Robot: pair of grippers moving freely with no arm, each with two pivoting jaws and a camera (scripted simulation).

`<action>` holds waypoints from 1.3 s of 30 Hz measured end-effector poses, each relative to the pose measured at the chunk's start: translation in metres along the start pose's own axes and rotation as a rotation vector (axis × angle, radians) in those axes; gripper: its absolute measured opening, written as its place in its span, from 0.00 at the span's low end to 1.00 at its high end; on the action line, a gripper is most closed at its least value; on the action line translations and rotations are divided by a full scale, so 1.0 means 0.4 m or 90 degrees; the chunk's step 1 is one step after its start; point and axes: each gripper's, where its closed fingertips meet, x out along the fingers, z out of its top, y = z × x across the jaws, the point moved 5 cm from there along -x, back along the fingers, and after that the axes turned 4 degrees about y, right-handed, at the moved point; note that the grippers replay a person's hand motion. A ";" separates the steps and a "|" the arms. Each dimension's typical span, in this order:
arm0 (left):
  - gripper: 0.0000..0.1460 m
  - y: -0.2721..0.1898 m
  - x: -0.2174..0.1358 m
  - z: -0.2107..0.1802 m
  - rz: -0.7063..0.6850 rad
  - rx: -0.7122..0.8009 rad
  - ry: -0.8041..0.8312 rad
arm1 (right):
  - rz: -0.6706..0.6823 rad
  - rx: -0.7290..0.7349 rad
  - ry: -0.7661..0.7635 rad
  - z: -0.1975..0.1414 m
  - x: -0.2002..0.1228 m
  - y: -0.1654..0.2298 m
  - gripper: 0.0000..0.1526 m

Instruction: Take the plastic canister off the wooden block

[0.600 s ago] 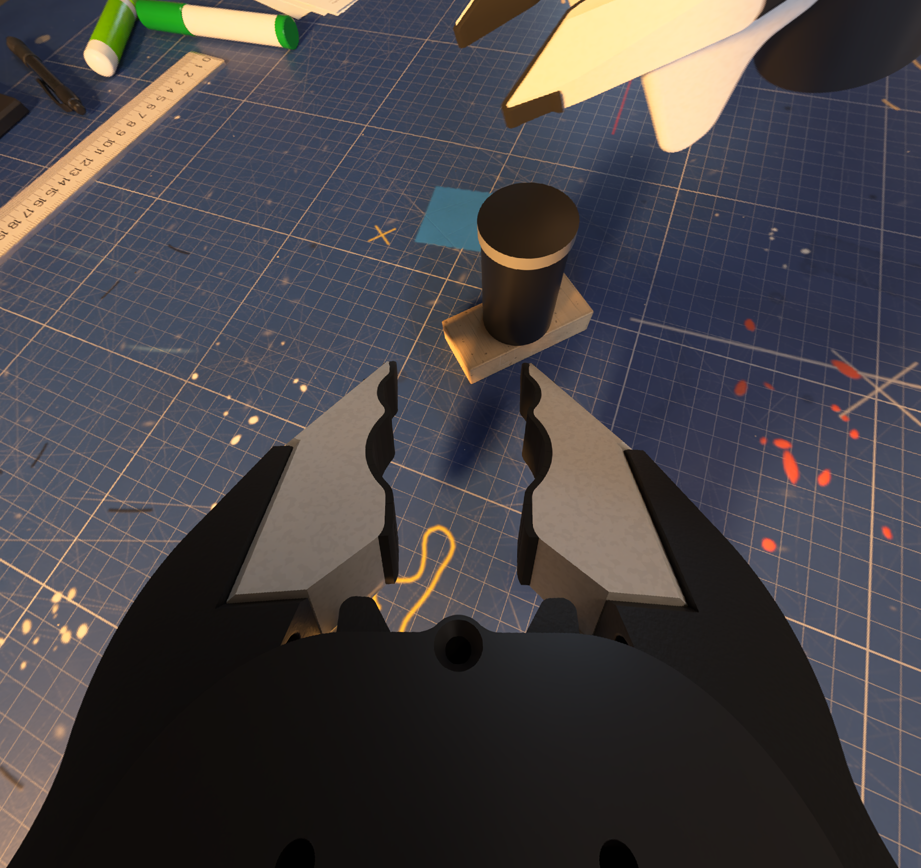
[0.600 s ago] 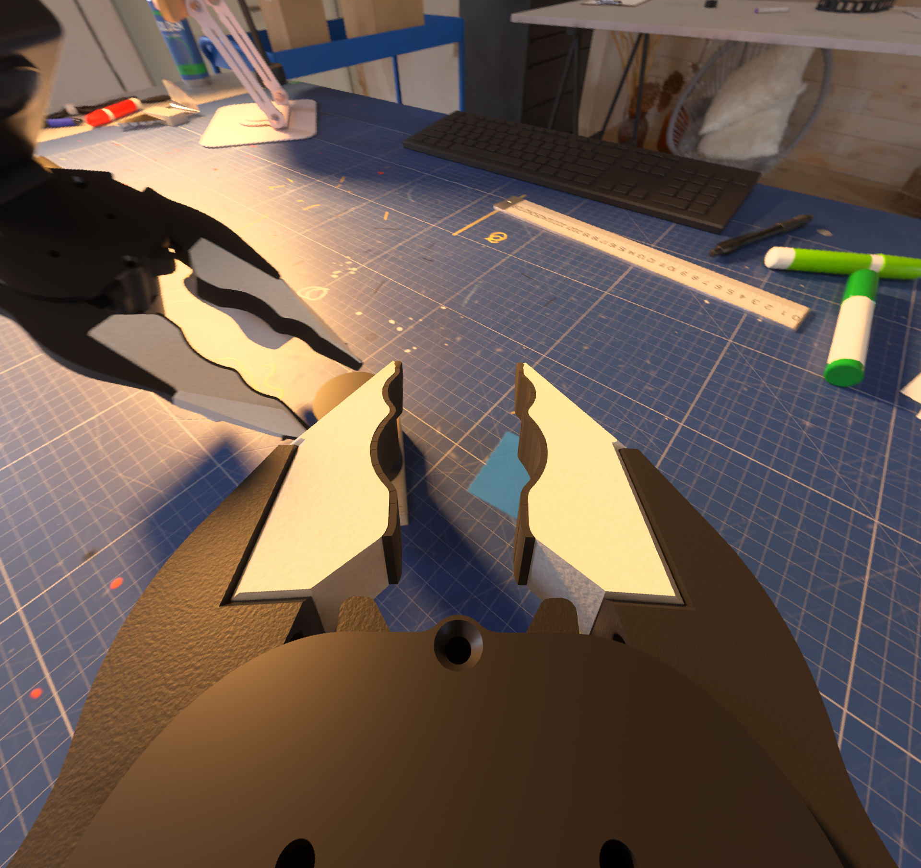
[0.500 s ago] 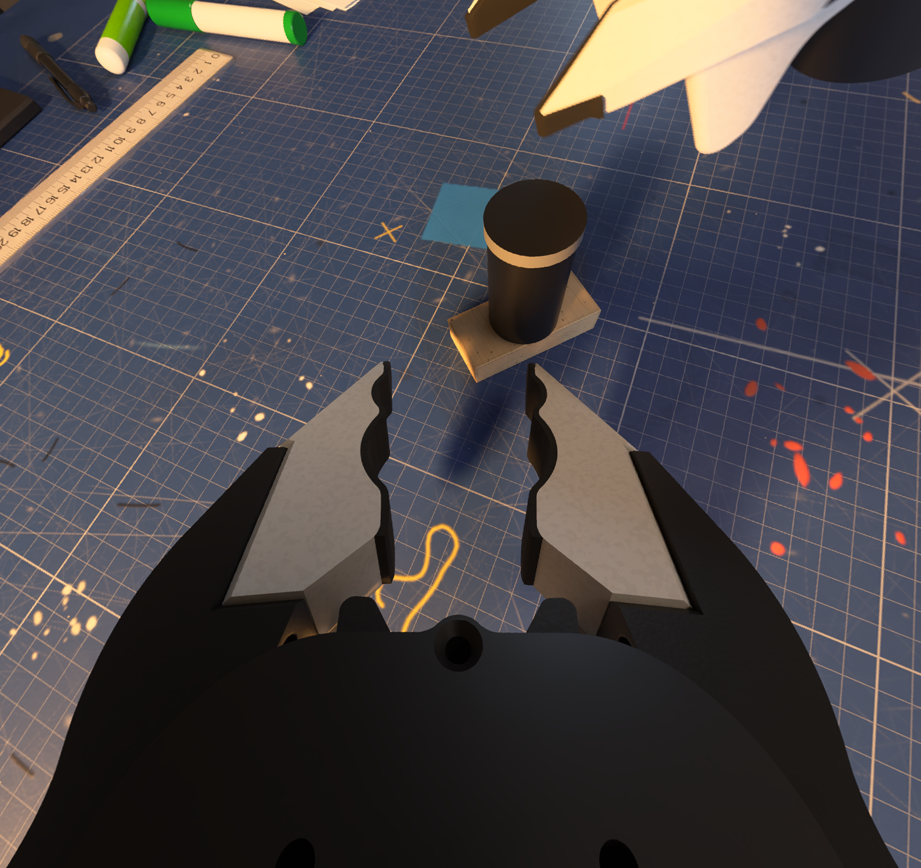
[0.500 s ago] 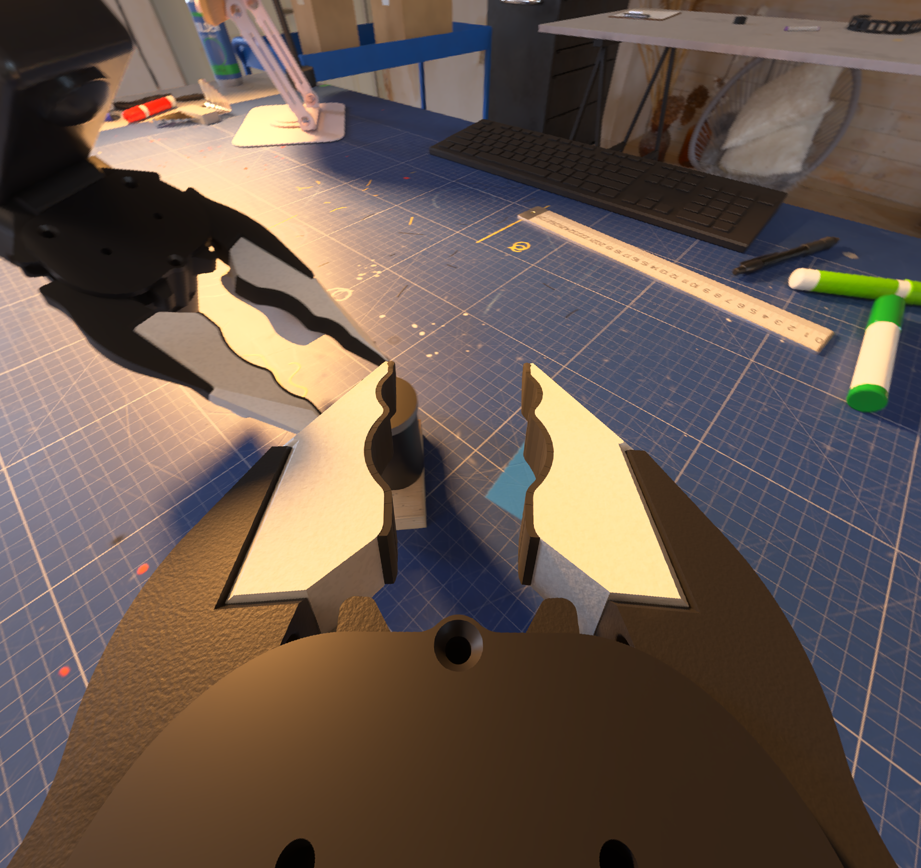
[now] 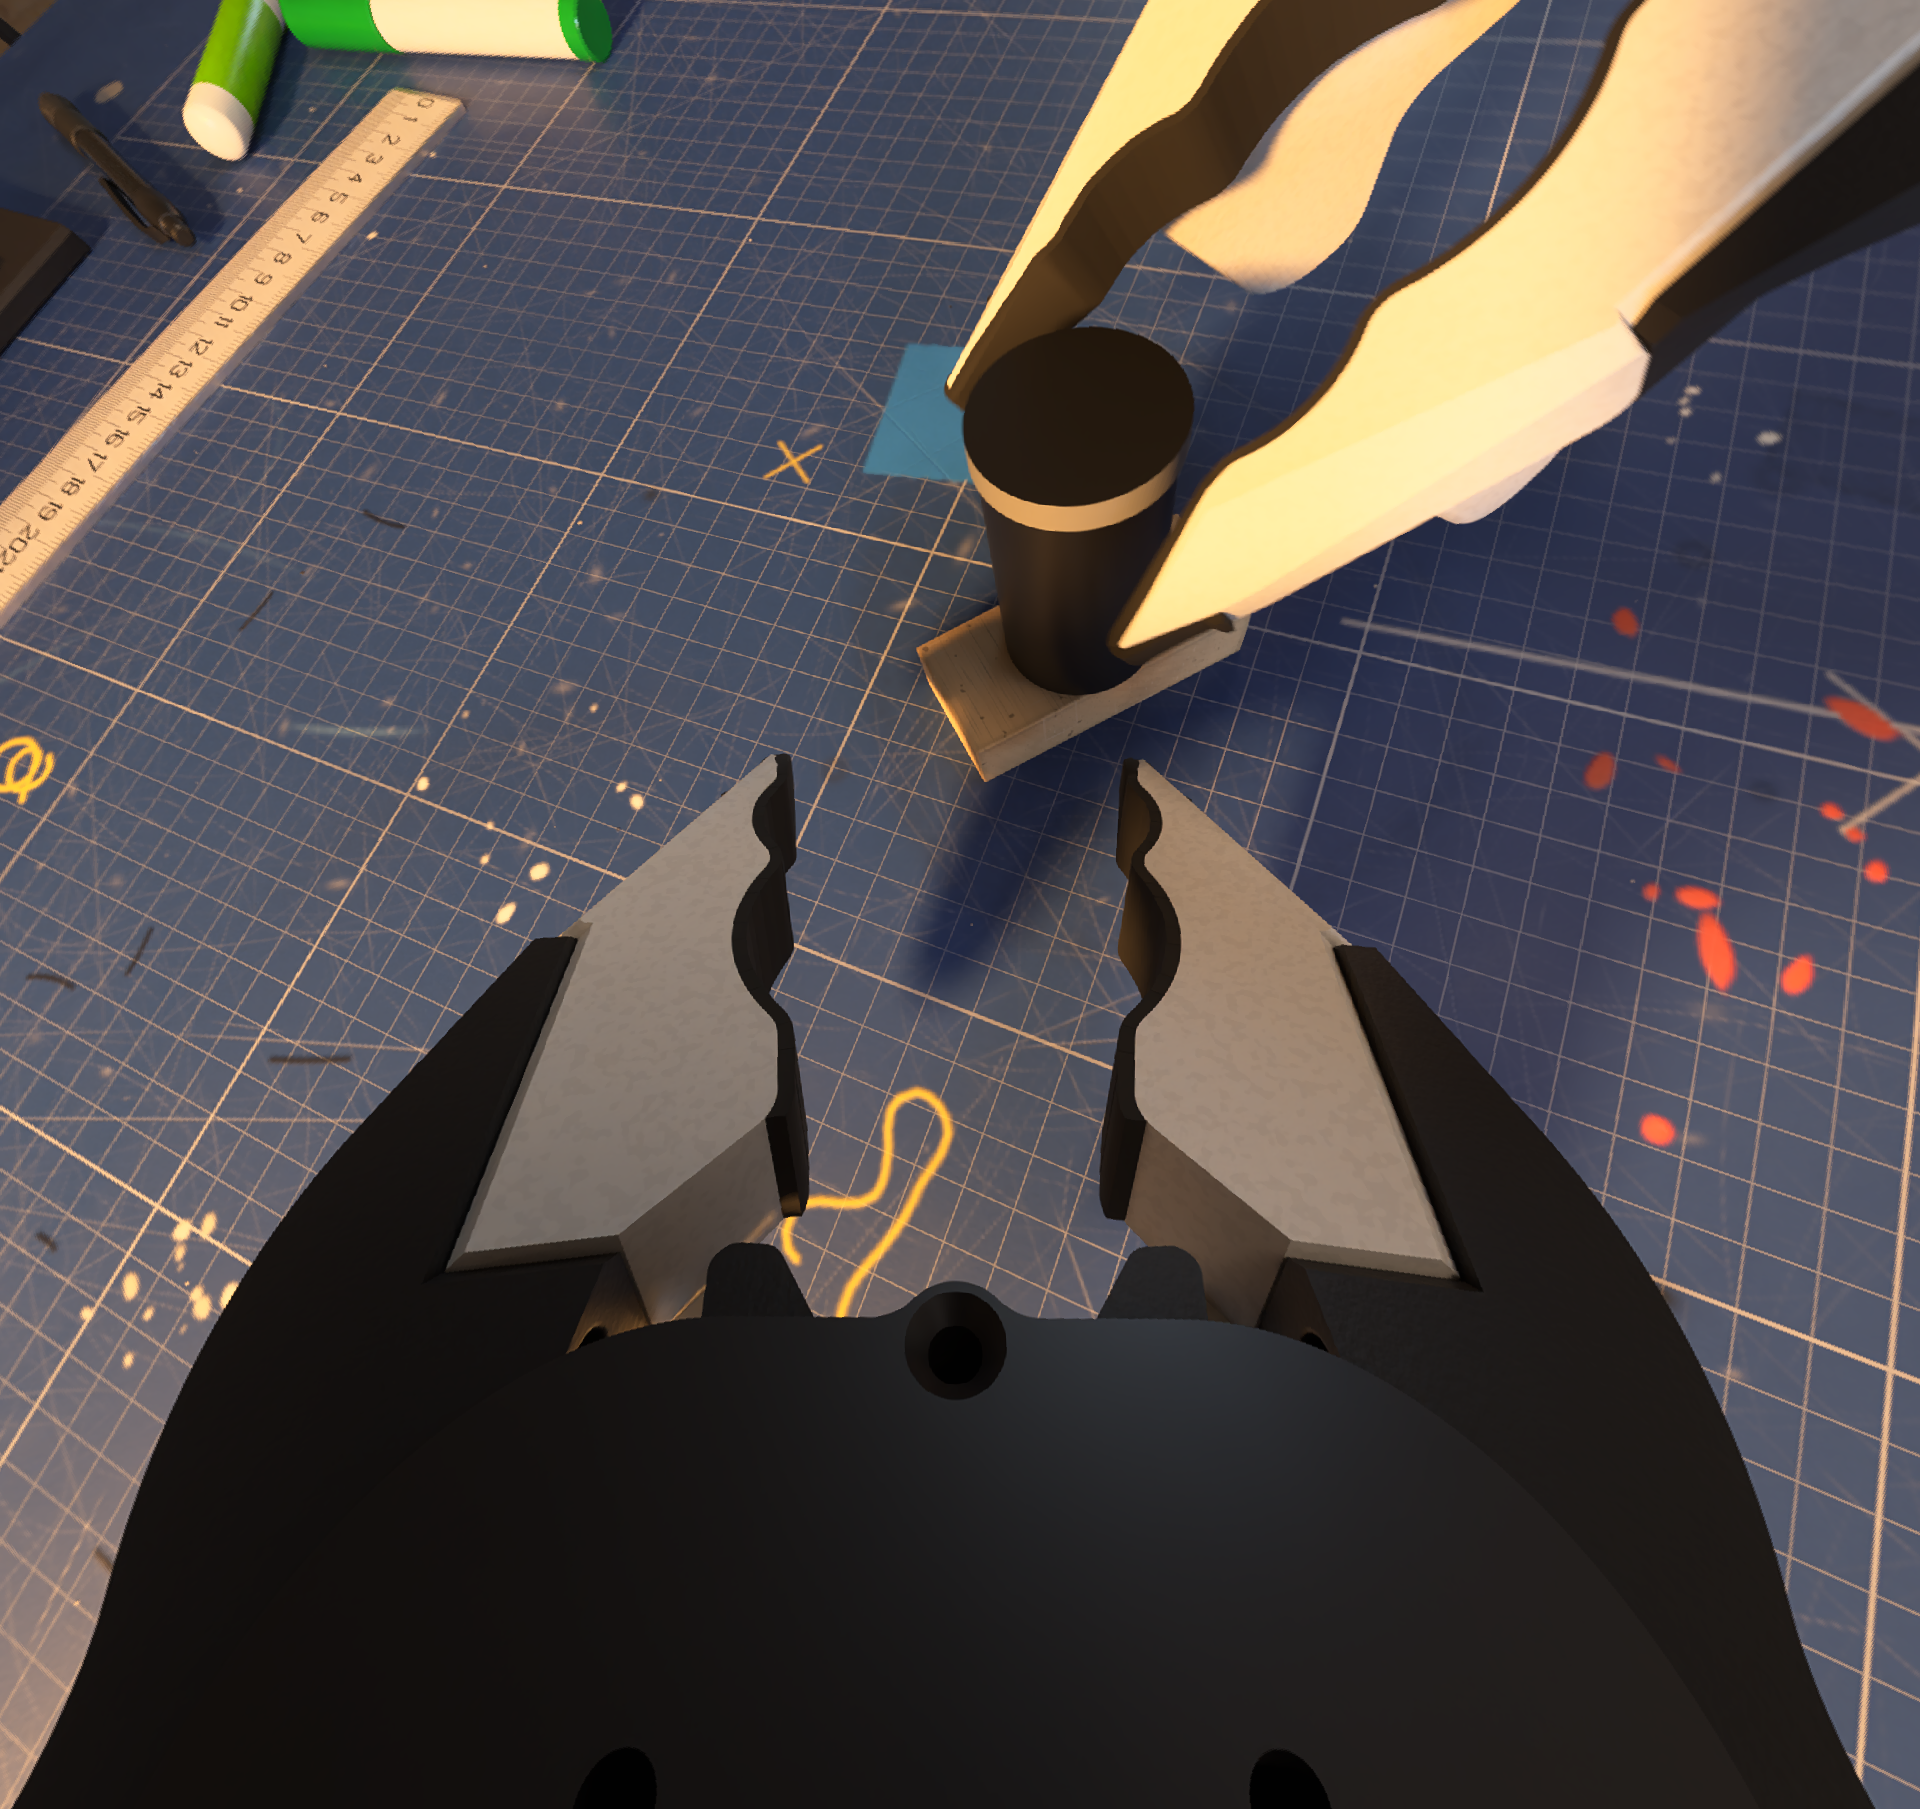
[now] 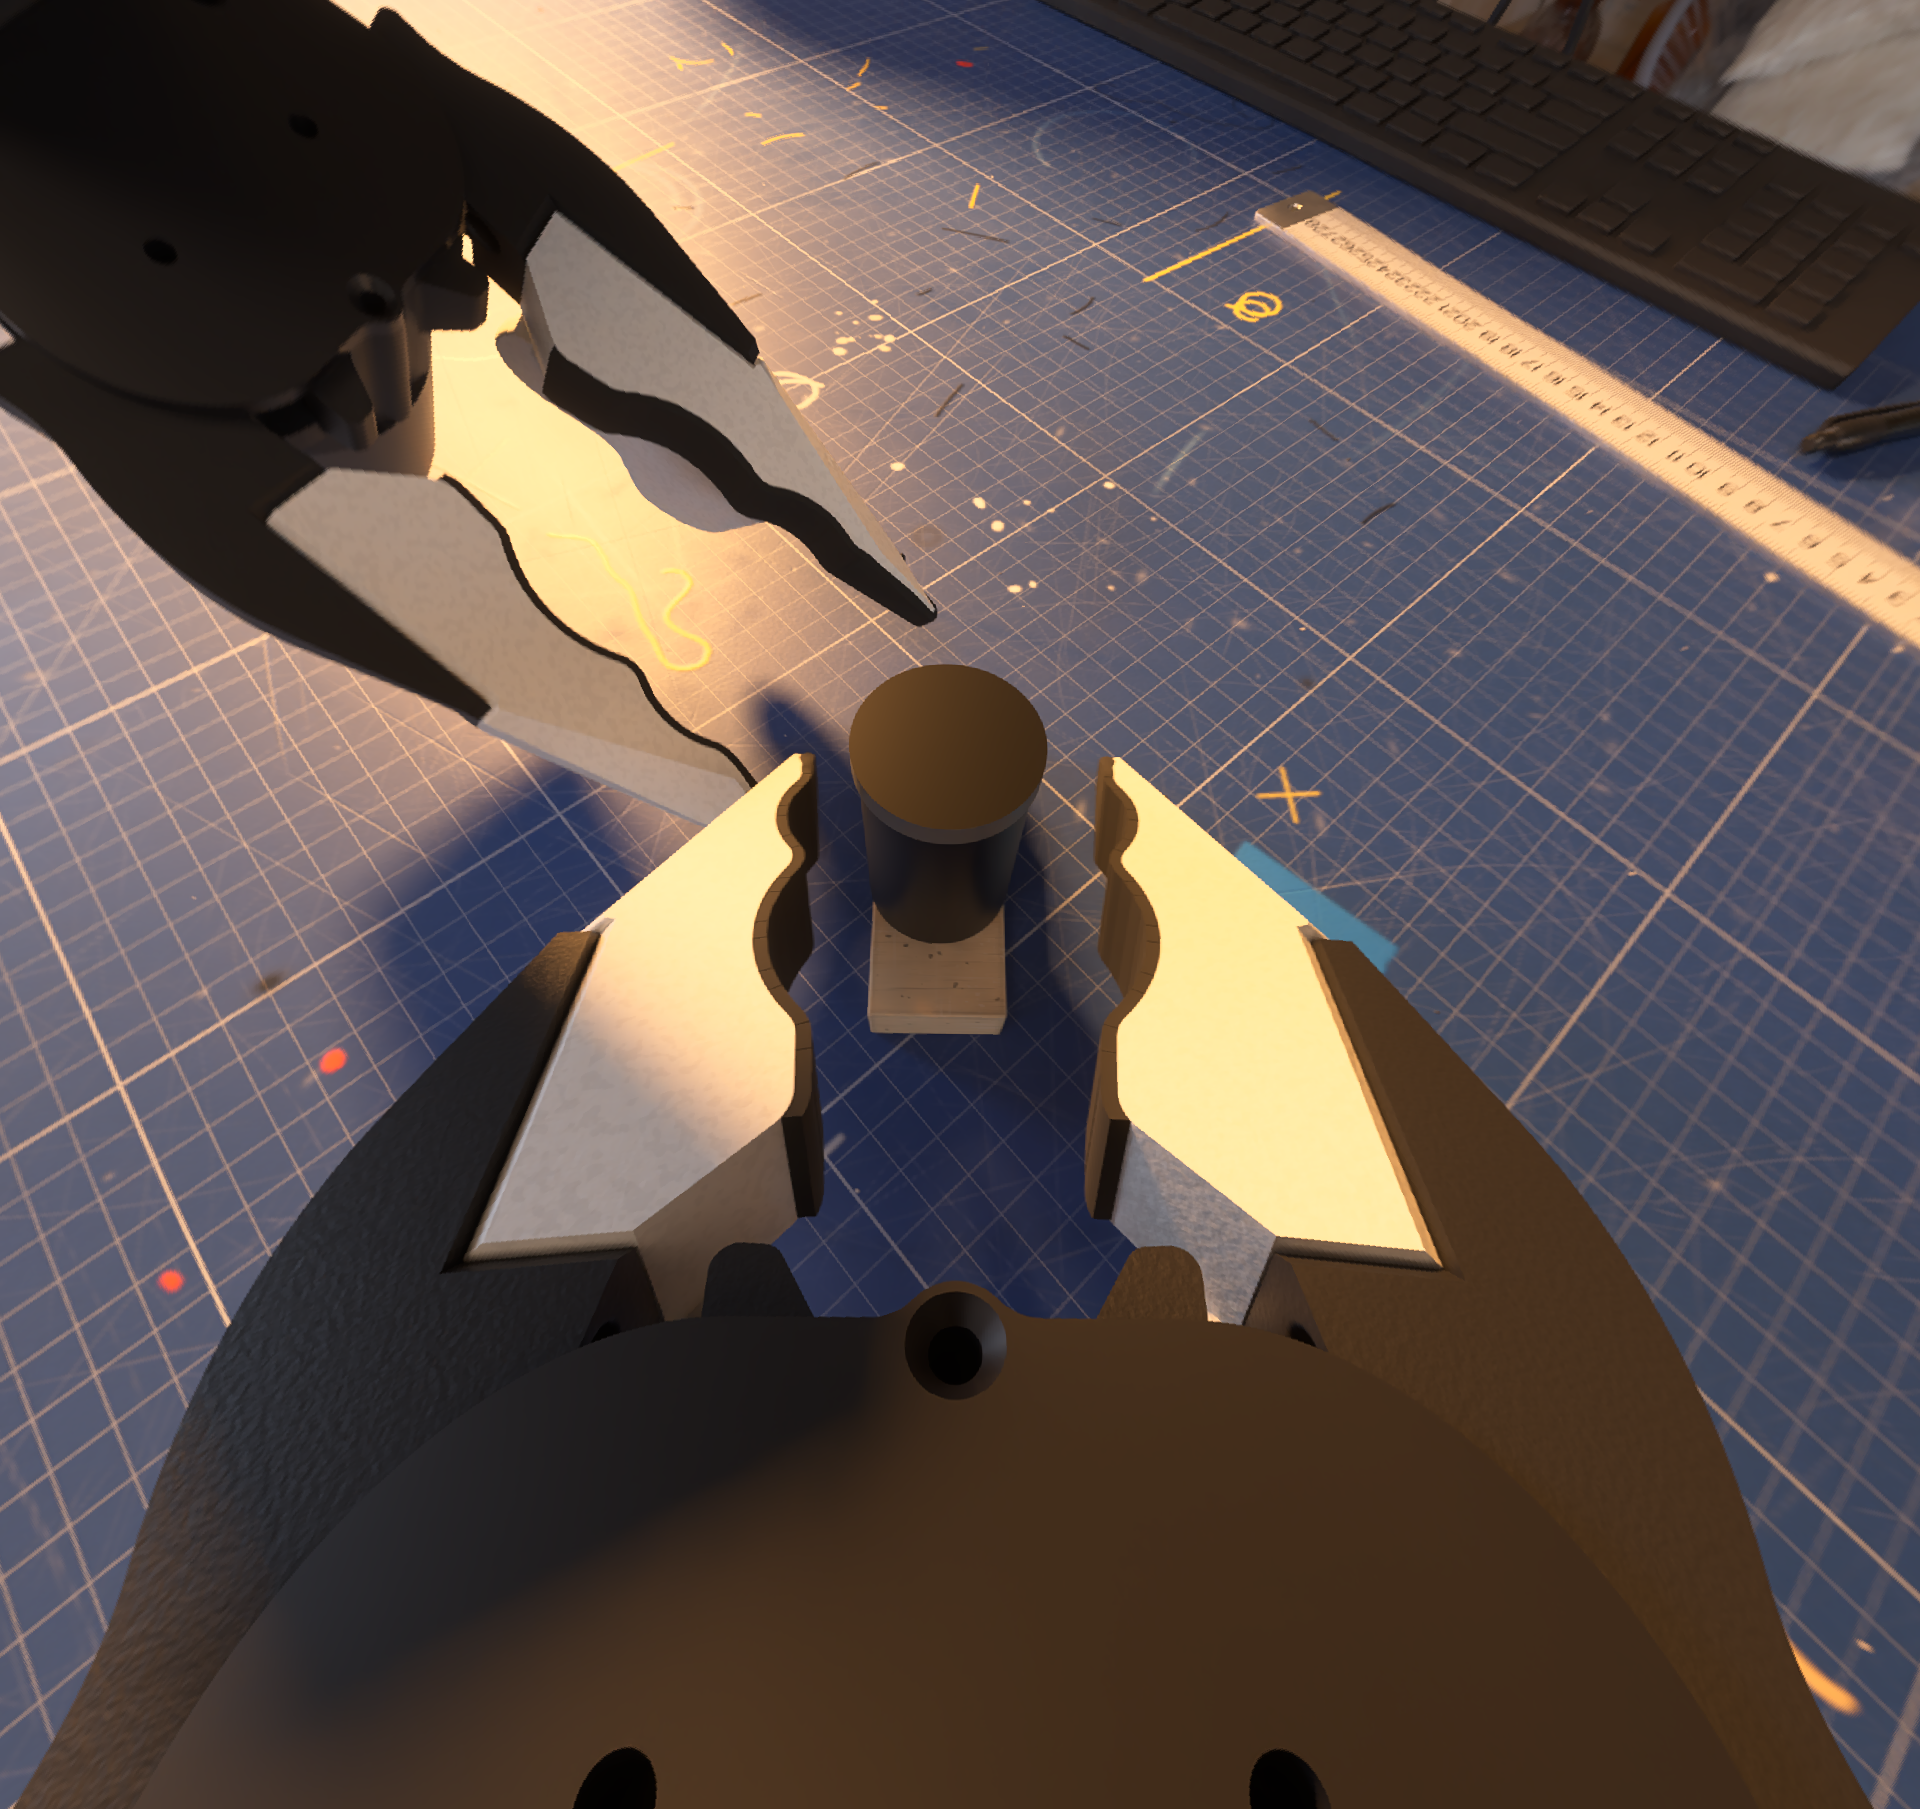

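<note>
Blue gridded cutting mat covering the bench, marked with orange and pale paint flecks; black keyboard along its far edge in the right wrist view, with a pale ruler lying just before it; right gripper with both fingers spread apart, one on each side of the plastic canister with a gap on each side, so that the canister stands between the tips; left gripper likewise parted and holding nothing, hanging near the block with its tips pointing towards it; black plastic canister upright, pale ring below its lid, standing on the wooden block; wooden block flat on the mat, small and light-coloured; two green-and-white markers lying by the ruler's end in the left wrist view; small light-blue square patch on the mat just beyond the canister.
</note>
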 end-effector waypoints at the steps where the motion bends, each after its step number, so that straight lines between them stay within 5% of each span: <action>1: 0.43 -0.003 0.002 0.000 0.004 0.007 0.004 | 0.008 0.012 -0.003 -0.002 0.003 0.001 0.32; 3: 0.44 -0.010 0.005 0.000 0.009 0.021 0.011 | 0.026 0.032 -0.003 -0.002 0.004 0.002 0.24; 20: 0.51 -0.008 0.003 0.050 0.105 -0.008 -0.069 | 0.130 0.341 -0.204 0.031 -0.042 -0.064 0.23; 34: 0.63 -0.024 -0.001 0.076 0.089 -0.035 -0.112 | 0.098 0.272 -0.226 0.068 -0.039 -0.002 0.23; 39: 0.63 -0.018 -0.004 0.081 0.145 -0.012 -0.108 | 0.098 0.270 -0.238 0.077 -0.040 0.017 0.23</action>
